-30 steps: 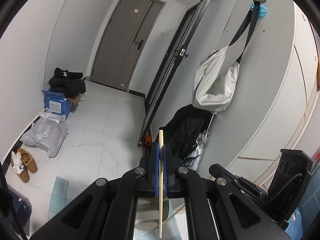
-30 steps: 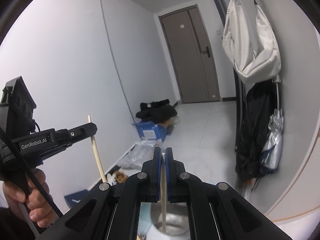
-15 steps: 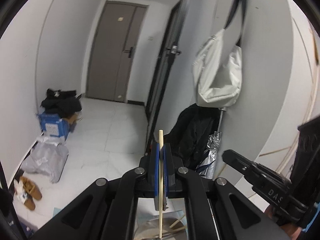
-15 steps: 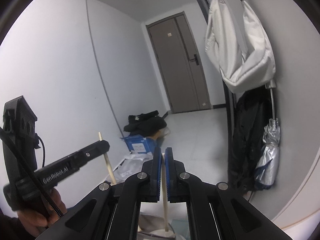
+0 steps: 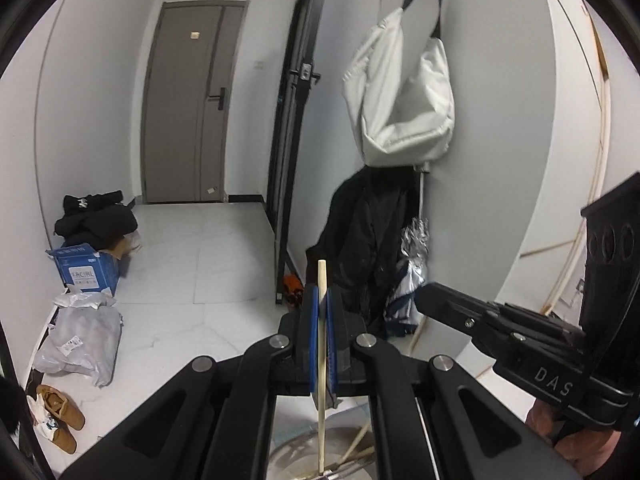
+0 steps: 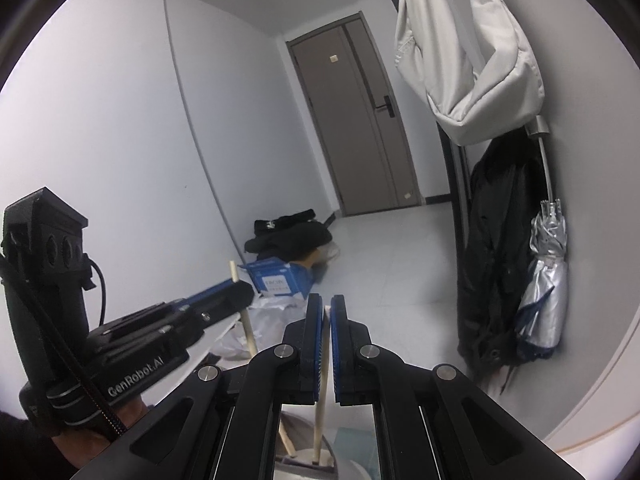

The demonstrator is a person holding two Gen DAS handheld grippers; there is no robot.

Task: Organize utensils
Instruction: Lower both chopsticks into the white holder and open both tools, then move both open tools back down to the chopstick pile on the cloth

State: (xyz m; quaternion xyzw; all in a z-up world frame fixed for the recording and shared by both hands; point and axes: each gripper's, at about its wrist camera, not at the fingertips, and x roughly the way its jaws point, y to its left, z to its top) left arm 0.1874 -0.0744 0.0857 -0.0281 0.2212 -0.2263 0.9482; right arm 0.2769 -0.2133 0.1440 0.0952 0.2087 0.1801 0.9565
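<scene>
Chopstick (image 5: 322, 344) upright in the left tool (image 5: 322, 300), blue pads pinching it tight, its lower end down inside a round metal container (image 5: 294, 454) where more sticks lean. Over on the right tool (image 6: 327, 312), same story: jaws clamped on a second chopstick (image 6: 320, 412), standing near vertical, its foot in that container (image 6: 304, 458) too. Both tools side by side, a hand (image 6: 92, 440) gripping the left one. Behind them, a white bag (image 5: 400, 92) hangs on the wall.

Bag (image 5: 400, 92) above coat (image 5: 360, 240); umbrella (image 5: 412, 272) beside
</scene>
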